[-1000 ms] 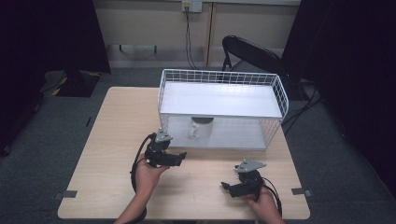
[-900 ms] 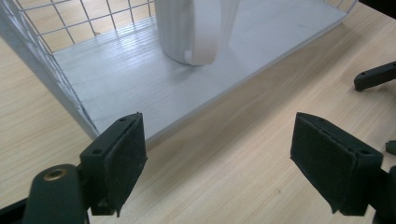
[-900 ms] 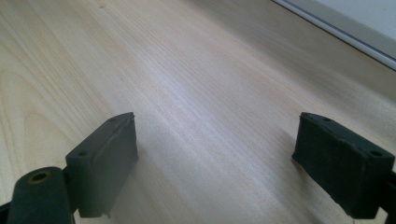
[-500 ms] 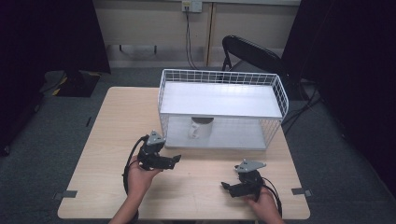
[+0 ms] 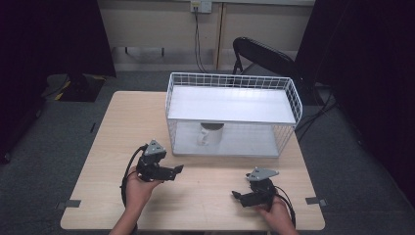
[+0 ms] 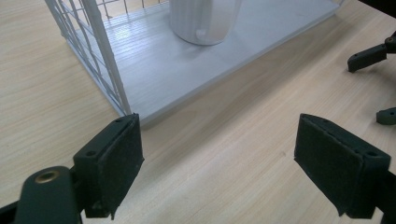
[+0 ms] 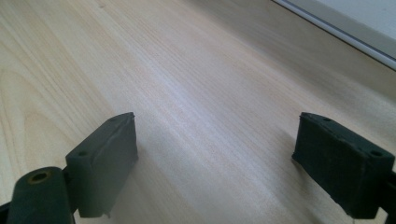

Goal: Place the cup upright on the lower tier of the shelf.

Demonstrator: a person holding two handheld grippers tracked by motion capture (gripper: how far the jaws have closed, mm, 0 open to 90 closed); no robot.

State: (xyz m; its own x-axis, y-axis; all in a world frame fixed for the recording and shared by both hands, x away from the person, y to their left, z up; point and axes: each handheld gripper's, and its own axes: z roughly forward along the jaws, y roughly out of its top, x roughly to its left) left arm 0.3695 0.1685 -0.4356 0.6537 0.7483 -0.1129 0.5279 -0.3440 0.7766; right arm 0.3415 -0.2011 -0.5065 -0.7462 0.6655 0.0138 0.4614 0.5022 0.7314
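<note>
My left gripper (image 6: 219, 172) is standing wide open, jaws far apart, gripping nothing; bare table (image 5: 117, 127) is showing between the pads. My left hand (image 5: 139, 188) is holding it low over the near-left part of the tabletop, jaws pointing right and slightly toward the wire basket (image 5: 232, 115). My right gripper (image 7: 224, 163) is likewise gaping wide and holding nothing, only wood grain between its jaws; in the high view it (image 5: 247, 198) is sitting near the table's front edge, jaws pointing left toward the other gripper.

Outward: the basket's near-left corner post is rising just beyond my left jaws in the left gripper view. A white mug (image 5: 210, 134) is standing upright on the basket's lower floor (image 6: 187, 65), under the white shelf (image 5: 230, 105), near the open front. Its long axis is running vertical; a handle-like shape is showing at its left side in the high view.

Against the picture from a second ago: my left gripper is lying farther from the basket and nearer the front edge. My right gripper is keeping its place. The mug is staying put.
</note>
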